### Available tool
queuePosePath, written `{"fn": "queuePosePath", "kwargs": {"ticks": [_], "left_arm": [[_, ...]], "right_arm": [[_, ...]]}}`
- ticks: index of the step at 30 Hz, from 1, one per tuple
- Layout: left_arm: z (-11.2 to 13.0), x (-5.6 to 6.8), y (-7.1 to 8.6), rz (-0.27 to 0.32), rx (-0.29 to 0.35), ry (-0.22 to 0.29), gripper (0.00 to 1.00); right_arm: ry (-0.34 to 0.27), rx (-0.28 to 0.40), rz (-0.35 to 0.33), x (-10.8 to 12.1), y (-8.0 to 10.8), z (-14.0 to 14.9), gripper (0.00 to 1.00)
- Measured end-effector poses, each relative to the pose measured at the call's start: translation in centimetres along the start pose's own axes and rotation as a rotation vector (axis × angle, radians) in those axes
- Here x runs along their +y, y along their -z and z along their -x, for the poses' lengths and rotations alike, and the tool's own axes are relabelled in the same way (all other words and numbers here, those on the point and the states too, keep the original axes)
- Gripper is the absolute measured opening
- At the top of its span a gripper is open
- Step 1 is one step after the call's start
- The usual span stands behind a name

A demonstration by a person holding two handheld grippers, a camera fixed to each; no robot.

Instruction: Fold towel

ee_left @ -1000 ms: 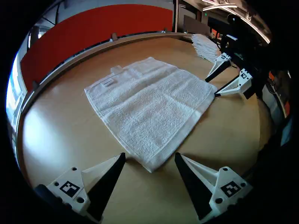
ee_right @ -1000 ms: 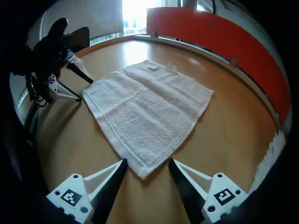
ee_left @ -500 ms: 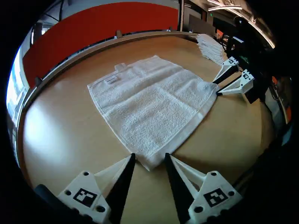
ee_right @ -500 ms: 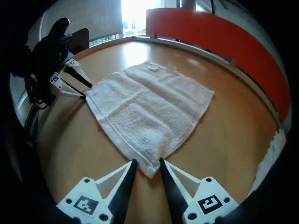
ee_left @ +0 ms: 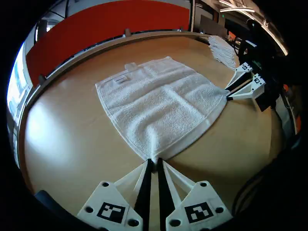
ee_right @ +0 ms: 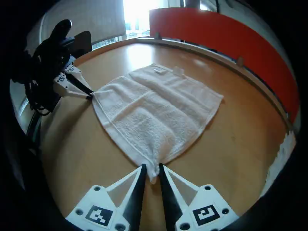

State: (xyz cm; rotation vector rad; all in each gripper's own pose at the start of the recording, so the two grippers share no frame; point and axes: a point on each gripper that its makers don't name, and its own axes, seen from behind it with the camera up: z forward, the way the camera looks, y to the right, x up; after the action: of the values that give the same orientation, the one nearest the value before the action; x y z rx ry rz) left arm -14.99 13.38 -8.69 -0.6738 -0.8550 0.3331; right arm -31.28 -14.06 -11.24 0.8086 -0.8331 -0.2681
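A white towel [ee_left: 161,106] [ee_right: 154,111] lies on the wooden table [ee_left: 69,134], with a small label [ee_left: 120,79] near its far edge. My left gripper [ee_left: 154,161] is shut on the towel's nearest corner, and the cloth bunches between the fingers. In the right gripper view my left gripper [ee_right: 90,95] pinches the towel's left corner. My right gripper [ee_right: 152,166] is shut on the corner nearest to it, which puckers upward. In the left gripper view my right gripper [ee_left: 228,94] holds the towel's right corner.
A stack of folded white towels [ee_left: 223,52] [ee_right: 281,158] sits near the table's edge. A red panel [ee_left: 107,27] [ee_right: 231,34] stands behind the raised wooden rim [ee_left: 96,52]. A bright window [ee_right: 134,15] lies beyond the table.
Both grippers went from open around their towel corners to shut on them. The towel now bunches and lifts slightly at both pinched corners.
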Motion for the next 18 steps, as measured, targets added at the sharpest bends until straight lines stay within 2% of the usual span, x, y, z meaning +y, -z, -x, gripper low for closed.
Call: {"fn": "queuePosePath", "kwargs": {"ticks": [3,5,12,18], "left_arm": [[0.0,0.1,0.0,-0.001,-0.007,0.001,0.13],[-0.1,0.1,0.1,0.0,-0.009,0.007,0.1],[-0.6,0.2,0.5,0.009,-0.01,0.042,0.1],[-1.7,0.3,1.6,0.009,0.004,0.059,0.1]], "right_arm": [[-0.009,0.0,-0.009,-0.2,-0.1,-0.1,0.12],[-0.018,0.001,-0.013,-0.3,-0.1,-0.3,0.09],[-0.016,0.0,-0.01,-0.4,0.2,-0.3,0.09],[-0.016,0.019,0.001,-0.2,1.0,-1.4,0.09]]}}
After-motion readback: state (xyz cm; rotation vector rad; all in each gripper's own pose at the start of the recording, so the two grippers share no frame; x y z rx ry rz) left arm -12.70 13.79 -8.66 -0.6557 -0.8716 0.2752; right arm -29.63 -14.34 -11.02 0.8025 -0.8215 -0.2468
